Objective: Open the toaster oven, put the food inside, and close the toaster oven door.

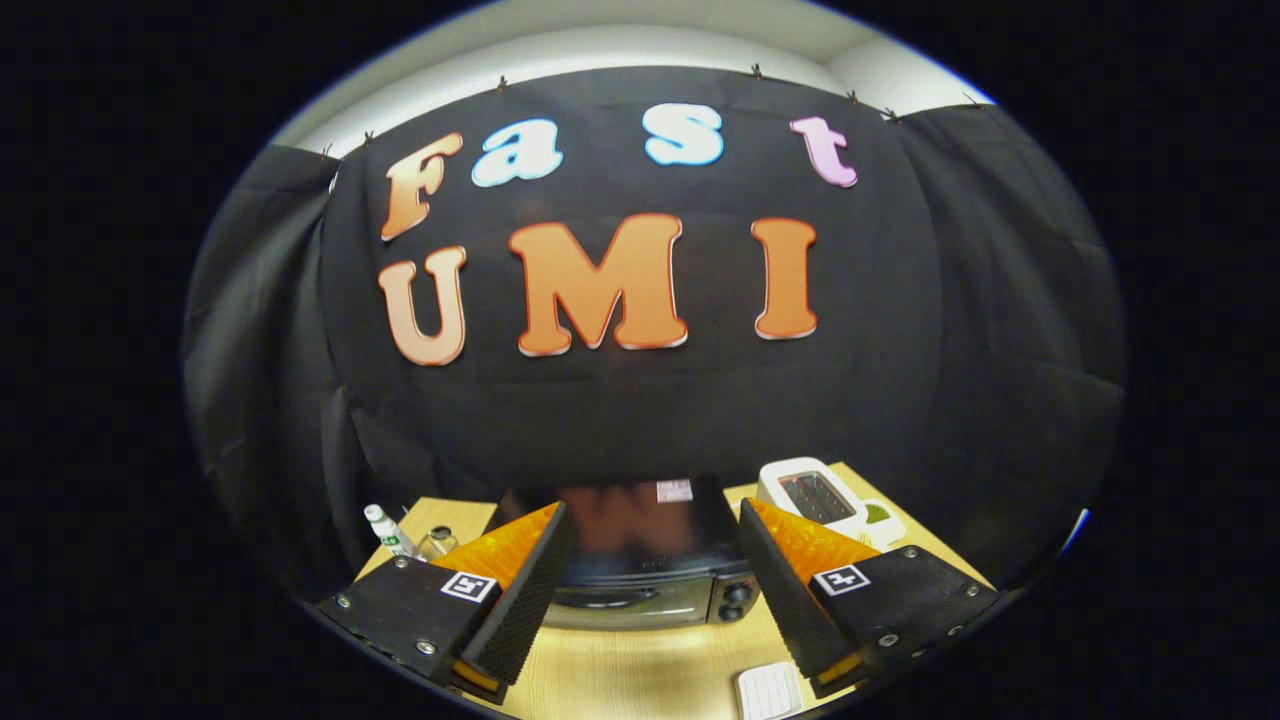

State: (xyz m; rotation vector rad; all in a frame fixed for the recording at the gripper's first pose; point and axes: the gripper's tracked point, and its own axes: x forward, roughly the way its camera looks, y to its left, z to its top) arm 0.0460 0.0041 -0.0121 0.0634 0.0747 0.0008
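Wooden table (640,670) carries the oven (640,570), door apparently shut, just ahead of my gripper (645,600); fingers spread, holding nothing. Food inside: cannot tell.

Hand-held gripper (650,590) fingers spread wide, empty, above toaster oven (645,565) w/ door closed, on table (650,670).
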